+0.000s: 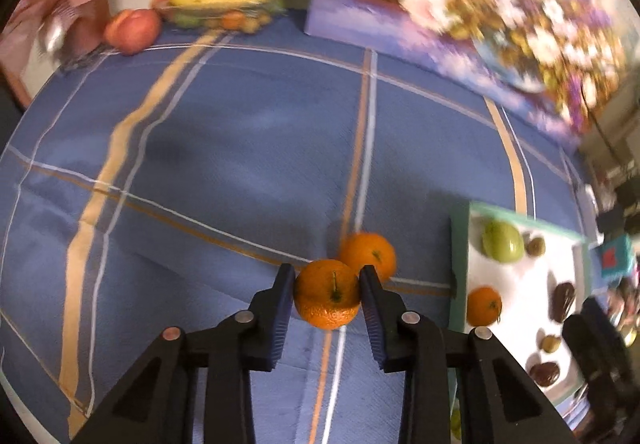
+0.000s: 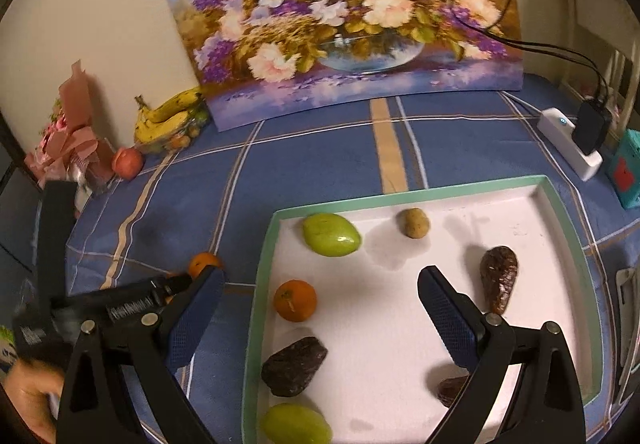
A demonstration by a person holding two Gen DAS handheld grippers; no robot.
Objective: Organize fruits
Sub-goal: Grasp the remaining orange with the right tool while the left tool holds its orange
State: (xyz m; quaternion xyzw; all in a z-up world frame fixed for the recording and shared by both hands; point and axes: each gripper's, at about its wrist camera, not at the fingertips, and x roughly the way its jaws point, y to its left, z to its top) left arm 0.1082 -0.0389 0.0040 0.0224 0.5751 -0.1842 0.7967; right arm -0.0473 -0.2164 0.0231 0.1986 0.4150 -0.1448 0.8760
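Note:
My left gripper (image 1: 327, 280) is shut on an orange (image 1: 327, 294), held just above the blue checked tablecloth. A second orange (image 1: 370, 252) lies on the cloth right behind it and also shows in the right wrist view (image 2: 204, 263). The white tray with a green rim (image 2: 404, 189) holds a green fruit (image 2: 331, 234), an orange (image 2: 295, 301), a small brown fruit (image 2: 415, 223), dark dried fruits (image 2: 498, 278) and another green fruit (image 2: 296, 424). My right gripper (image 2: 320, 292) is open and empty above the tray's middle.
Bananas on a fruit dish (image 2: 166, 116) and a red apple (image 2: 127, 162) sit at the back left beside a pink wrapped bouquet (image 2: 72, 140). A flower painting (image 2: 344, 16) leans on the wall. A white power strip with a black plug (image 2: 576, 142) lies at the right.

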